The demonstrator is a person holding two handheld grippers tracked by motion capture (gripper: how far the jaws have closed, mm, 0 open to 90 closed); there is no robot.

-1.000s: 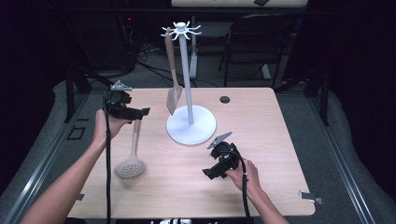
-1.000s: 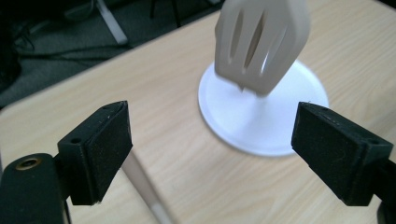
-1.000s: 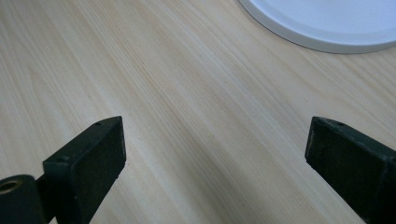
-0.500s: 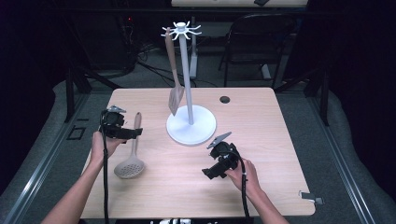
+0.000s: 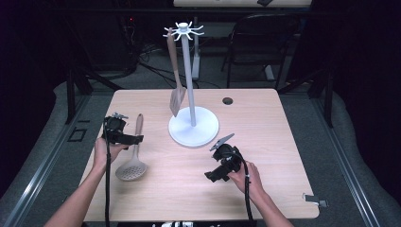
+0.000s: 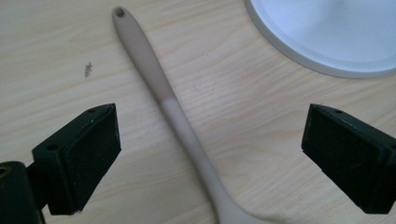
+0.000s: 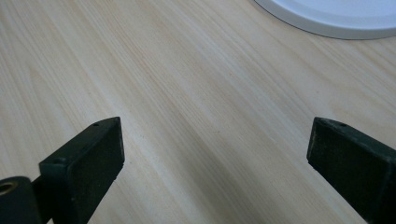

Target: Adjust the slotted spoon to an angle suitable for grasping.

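A beige slotted spoon (image 5: 133, 155) lies on the table's left side, handle pointing away, head toward the person. My left gripper (image 5: 130, 139) hovers over its handle (image 6: 175, 116), open, jaws on either side and not touching. A white utensil stand (image 5: 193, 124) with a hooked top rises at the table's centre; a spatula (image 5: 176, 80) hangs from one hook. My right gripper (image 5: 213, 175) rests low over bare wood in front of the stand, open and empty. The stand's base rim (image 7: 327, 21) crosses the top of the right gripper view.
A round black cable hole (image 5: 228, 100) sits in the wooden table (image 5: 265, 142) behind the stand's right. A dark chair (image 5: 265, 42) stands beyond the far edge. Cables trail from both grippers toward the person.
My left gripper has come down and toward the person, from above the table's left edge to over the spoon's handle. The right gripper has stayed put.
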